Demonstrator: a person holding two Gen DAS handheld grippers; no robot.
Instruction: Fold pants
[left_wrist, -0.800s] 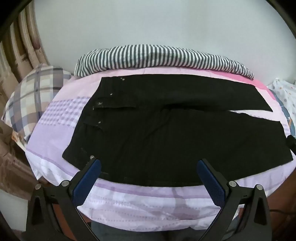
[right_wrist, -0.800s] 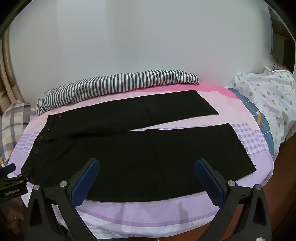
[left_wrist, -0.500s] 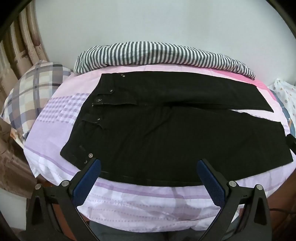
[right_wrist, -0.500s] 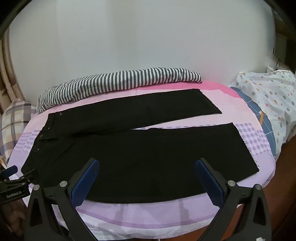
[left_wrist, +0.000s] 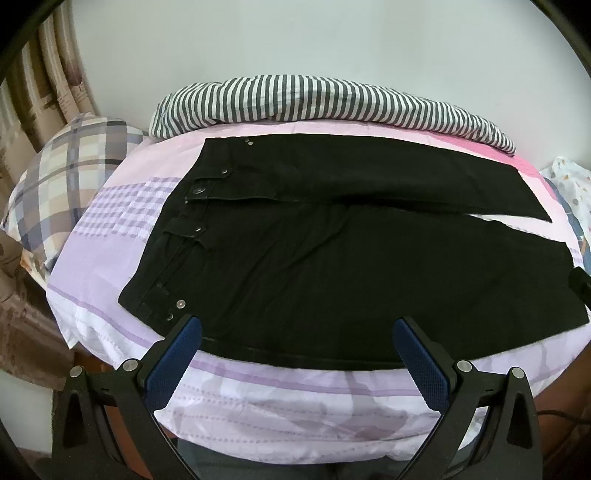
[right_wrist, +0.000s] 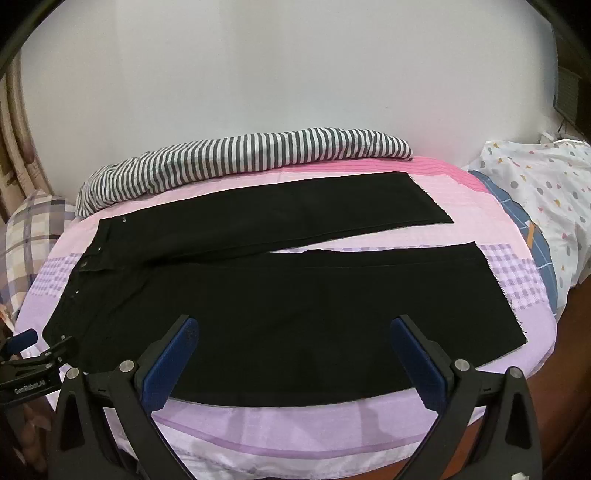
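Note:
Black pants (left_wrist: 332, 258) lie flat on the bed, waistband to the left, both legs spread out to the right; they also show in the right wrist view (right_wrist: 277, 295). My left gripper (left_wrist: 297, 325) is open and empty, hovering over the near edge of the pants close to the waistband corner. My right gripper (right_wrist: 293, 323) is open and empty, over the near edge of the closer leg. The left gripper also shows at the left edge of the right wrist view (right_wrist: 26, 343). The right gripper's tip shows at the right edge of the left wrist view (left_wrist: 581, 286).
The bed has a pink and purple sheet (left_wrist: 110, 236). A striped blanket (left_wrist: 314, 99) lies rolled along the wall. A plaid pillow (left_wrist: 62, 177) sits at the left, a dotted white pillow (right_wrist: 535, 184) at the right. A curtain (left_wrist: 44, 81) hangs at far left.
Both grippers have shifted slightly toward the pants and tilted down; the pants sit a little lower in both views. Nothing was grasped.

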